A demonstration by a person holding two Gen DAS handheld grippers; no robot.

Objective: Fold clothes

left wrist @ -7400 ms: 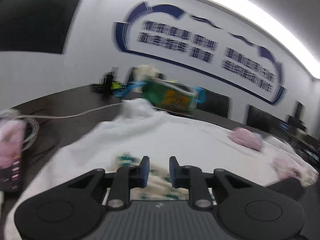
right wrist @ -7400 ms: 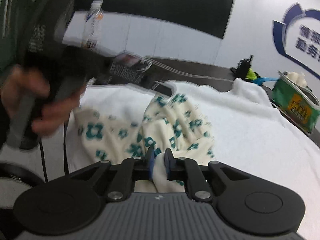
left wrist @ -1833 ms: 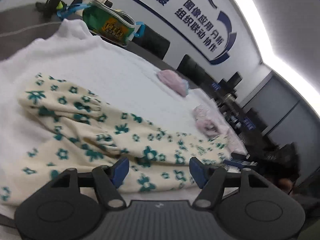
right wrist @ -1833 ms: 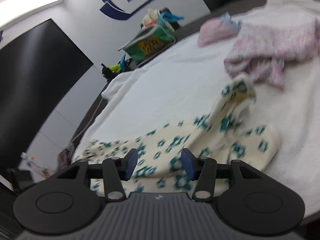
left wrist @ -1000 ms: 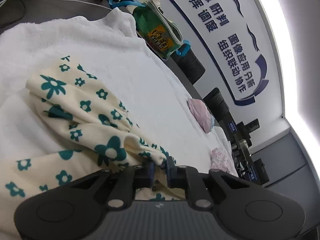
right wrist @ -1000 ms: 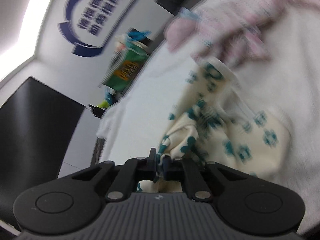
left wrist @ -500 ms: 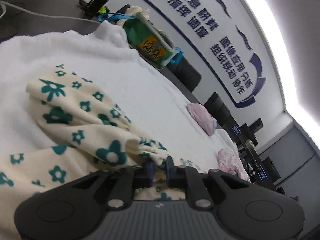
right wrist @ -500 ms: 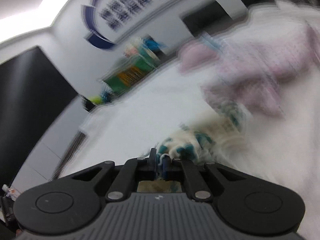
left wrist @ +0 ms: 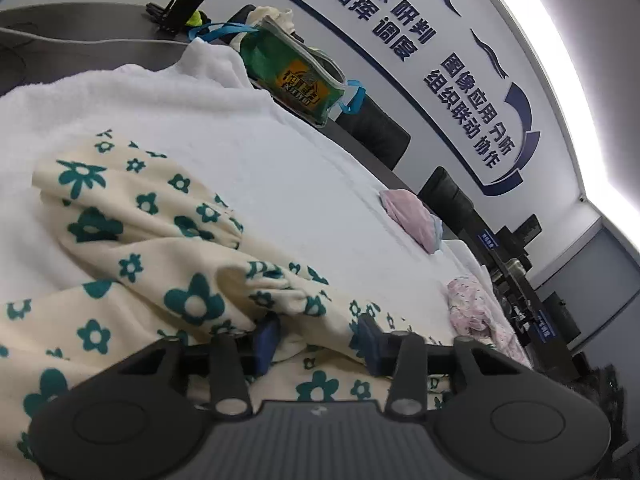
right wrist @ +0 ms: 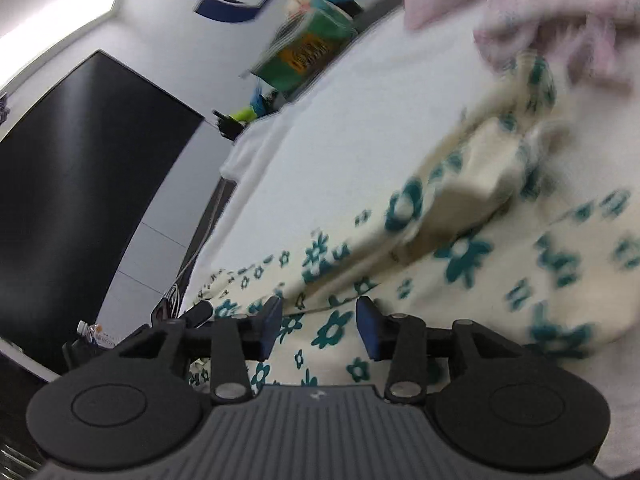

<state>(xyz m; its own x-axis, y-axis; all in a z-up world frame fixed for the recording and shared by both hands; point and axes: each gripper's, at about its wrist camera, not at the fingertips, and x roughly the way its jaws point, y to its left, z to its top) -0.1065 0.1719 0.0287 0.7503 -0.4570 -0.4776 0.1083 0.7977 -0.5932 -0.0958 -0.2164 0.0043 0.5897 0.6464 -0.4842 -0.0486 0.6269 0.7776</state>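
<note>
A cream garment with teal flowers (left wrist: 168,248) lies rumpled on the white towel-covered table (left wrist: 280,176). My left gripper (left wrist: 318,340) is open low over it, and a gathered fold of the cloth lies loose between its blue pads. In the right wrist view the same floral garment (right wrist: 460,248) is spread out with a folded ridge across it, blurred by motion. My right gripper (right wrist: 318,322) is open just above the cloth, nothing pinched.
A green pouch with blue straps (left wrist: 296,76) sits at the towel's far edge. A folded pink cloth (left wrist: 412,220) and a pink patterned garment (left wrist: 476,312) lie to the right. Cables and a bottle (right wrist: 96,334) are on the dark table.
Both grippers were shut on the floral garment half a second ago and have now opened, letting it drop onto the towel. The right view has swung lower over the cloth.
</note>
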